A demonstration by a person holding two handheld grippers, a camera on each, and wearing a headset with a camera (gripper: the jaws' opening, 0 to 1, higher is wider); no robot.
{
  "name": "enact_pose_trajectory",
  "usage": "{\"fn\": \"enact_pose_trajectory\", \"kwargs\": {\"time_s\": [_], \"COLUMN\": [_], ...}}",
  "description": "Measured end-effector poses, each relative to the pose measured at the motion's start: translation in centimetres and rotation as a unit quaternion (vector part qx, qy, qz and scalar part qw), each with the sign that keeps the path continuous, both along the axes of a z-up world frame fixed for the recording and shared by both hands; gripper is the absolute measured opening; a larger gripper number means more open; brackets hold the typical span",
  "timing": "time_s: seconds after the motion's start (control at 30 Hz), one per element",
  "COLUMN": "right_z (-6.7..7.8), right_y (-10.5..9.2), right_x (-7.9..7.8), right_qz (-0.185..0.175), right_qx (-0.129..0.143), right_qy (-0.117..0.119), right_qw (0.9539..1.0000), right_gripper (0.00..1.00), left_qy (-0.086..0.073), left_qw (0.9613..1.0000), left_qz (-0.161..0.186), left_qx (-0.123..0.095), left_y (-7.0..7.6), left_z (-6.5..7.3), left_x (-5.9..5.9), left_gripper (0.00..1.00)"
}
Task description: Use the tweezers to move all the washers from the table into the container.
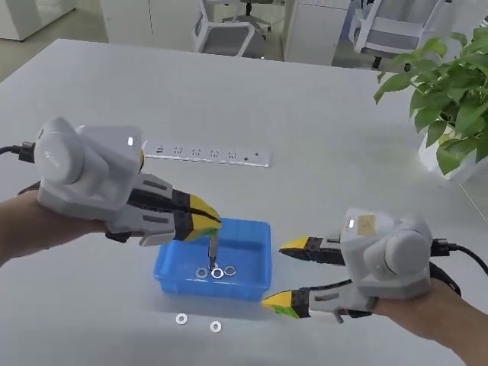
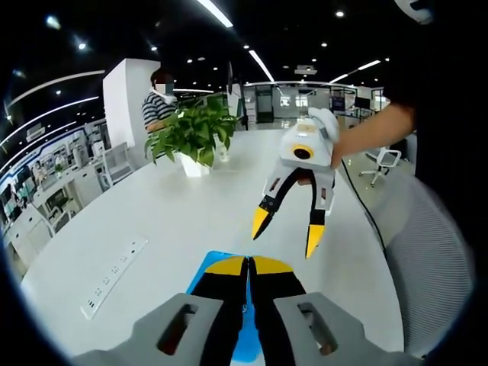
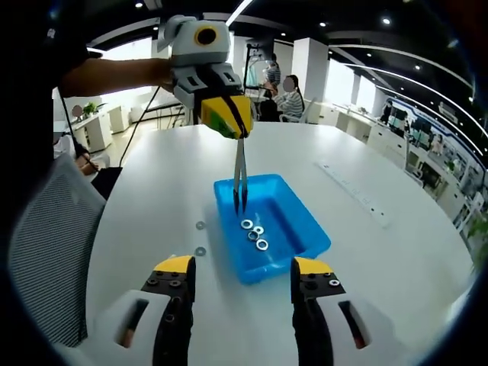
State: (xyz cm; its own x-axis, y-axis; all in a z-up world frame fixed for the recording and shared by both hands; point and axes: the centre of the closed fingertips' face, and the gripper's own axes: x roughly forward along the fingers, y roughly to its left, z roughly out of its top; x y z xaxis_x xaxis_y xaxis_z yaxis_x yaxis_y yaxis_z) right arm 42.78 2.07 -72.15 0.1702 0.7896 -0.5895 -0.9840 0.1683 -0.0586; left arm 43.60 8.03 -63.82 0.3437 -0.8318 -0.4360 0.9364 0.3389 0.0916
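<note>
White counter (image 1: pixel 320 99) runs across an office, with chairs (image 1: pixel 229 30) standing past its far edge. Over it the left tool (image 1: pixel 204 219) has its yellow-tipped jaws pressed together on the upper end of the tweezers (image 1: pixel 213 245). The tweezers hang straight down from its tips into the blue container (image 1: pixel 255 231). Directly under the tweezers' points, three washers (image 1: pixel 217 272) lie in a close cluster on the container floor. Whether the points touch one of them cannot be told.

Just beside the container's right wall hovers the right tool (image 1: pixel 277 274), its jaws spread wide with nothing between them and its tips aimed toward the left tool. In the right gripper view the left tool hangs straight ahead of those parted jaws, the tweezers dropping from it into the container. In the left gripper view that tool's own jaws meet with no gap, and the right tool faces them from ahead.

Outside the container's near wall, below the left tool, two washers (image 1: pixel 181 319) lie flat on the counter, a little apart from each other. A white power strip (image 1: pixel 207 154) lies beyond the left tool, and a potted plant (image 1: pixel 450 91) stands well beyond the right tool.
</note>
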Motion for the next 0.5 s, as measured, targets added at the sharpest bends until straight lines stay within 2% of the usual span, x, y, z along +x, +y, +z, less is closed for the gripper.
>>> {"fn": "enact_pose_trajectory", "kwargs": {"time_s": [0.1, 0.5], "right_z": [0.0, -0.2], "right_y": [-0.3, -0.5], "right_x": [-0.5, -1.3], "right_qz": [-0.009, -0.041], "right_qx": [0.003, 0.004], "right_qy": [0.002, 0.01], "right_qw": [1.0, 0.9991], "right_gripper": [0.55, 0.74], "left_qy": [0.002, -0.001], "left_qw": [1.0, 0.9998], "left_qz": [-0.004, -0.018], "left_qx": [-0.001, -0.001], "left_y": [-0.2, -0.9], "left_z": [0.1, 0.2], "left_x": [-0.4, -1.7], "left_gripper": [0.05, 0.05]}}
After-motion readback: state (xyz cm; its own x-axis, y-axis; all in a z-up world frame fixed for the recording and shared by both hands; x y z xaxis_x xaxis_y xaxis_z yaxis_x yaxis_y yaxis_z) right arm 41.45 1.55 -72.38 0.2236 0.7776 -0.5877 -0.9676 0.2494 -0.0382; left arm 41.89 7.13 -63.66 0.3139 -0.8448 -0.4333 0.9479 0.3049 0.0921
